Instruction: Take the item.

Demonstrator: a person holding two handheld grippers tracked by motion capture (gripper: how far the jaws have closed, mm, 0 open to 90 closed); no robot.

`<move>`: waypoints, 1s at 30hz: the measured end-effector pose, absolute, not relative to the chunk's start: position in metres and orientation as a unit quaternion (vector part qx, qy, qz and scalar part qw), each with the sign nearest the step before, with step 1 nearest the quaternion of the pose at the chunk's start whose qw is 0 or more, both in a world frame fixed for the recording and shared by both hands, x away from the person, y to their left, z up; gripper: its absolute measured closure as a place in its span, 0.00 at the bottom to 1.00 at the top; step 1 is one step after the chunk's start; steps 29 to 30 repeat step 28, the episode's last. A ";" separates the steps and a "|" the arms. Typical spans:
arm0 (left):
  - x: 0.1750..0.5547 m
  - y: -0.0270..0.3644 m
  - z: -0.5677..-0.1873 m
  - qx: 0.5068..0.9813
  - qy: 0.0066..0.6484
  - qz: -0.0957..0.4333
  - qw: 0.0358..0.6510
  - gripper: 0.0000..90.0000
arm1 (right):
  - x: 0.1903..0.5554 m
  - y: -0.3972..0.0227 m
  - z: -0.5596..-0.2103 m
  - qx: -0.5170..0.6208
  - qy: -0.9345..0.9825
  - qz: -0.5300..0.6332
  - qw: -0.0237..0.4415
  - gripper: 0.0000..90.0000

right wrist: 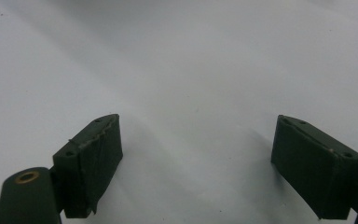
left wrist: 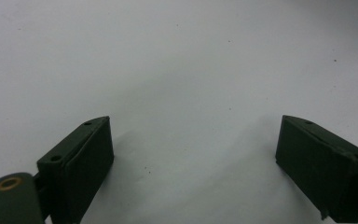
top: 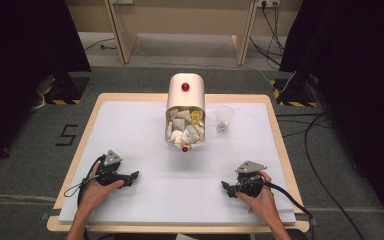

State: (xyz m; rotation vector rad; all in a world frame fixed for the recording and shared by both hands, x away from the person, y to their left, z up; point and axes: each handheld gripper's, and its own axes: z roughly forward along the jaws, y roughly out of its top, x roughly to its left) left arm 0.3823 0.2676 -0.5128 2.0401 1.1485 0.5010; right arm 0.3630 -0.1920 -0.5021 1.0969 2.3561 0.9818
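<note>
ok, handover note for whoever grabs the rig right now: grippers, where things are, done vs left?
Left gripper: open, empty, low over the white mat, near-left.
Right gripper: open, empty, near-right.
Cream bin: mid-table, far side, with red knobs, mouth tipped toward the person, full of crumpled paper scraps.
Clear plastic cup: upright just right of the bin, something small inside.
Done: nothing visibly handled.
Left: likely everything; both grippers are well short of bin and cup.

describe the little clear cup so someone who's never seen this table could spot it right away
Start at the white mat on the wooden table, then find the tall cream bin with a red knob at the middle of the far edge. Just to its right stands the small clear plastic cup, upright. Unlike the paper-stuffed bin, it is see-through, with something small inside.
</note>
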 end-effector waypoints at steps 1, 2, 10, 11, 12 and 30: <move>0.382 0.268 -0.513 0.794 0.446 0.195 0.365 0.11 | 0.362 -0.192 -0.503 0.392 0.832 0.349 0.183 0.18; 0.382 0.268 -0.513 0.793 0.446 0.196 0.365 0.11 | 0.362 -0.193 -0.503 0.393 0.830 0.351 0.184 0.18; 0.382 0.268 -0.513 0.793 0.446 0.196 0.365 0.11 | 0.359 -0.192 -0.503 0.389 0.830 0.353 0.187 0.19; 0.382 0.268 -0.513 0.793 0.446 0.196 0.365 0.11 | 0.359 -0.192 -0.503 0.389 0.830 0.353 0.187 0.19; 0.382 0.268 -0.513 0.793 0.446 0.196 0.365 0.11 | 0.359 -0.192 -0.503 0.390 0.830 0.353 0.185 0.19; 0.382 0.267 -0.513 0.793 0.446 0.197 0.365 0.11 | 0.361 -0.194 -0.504 0.390 0.831 0.355 0.176 0.18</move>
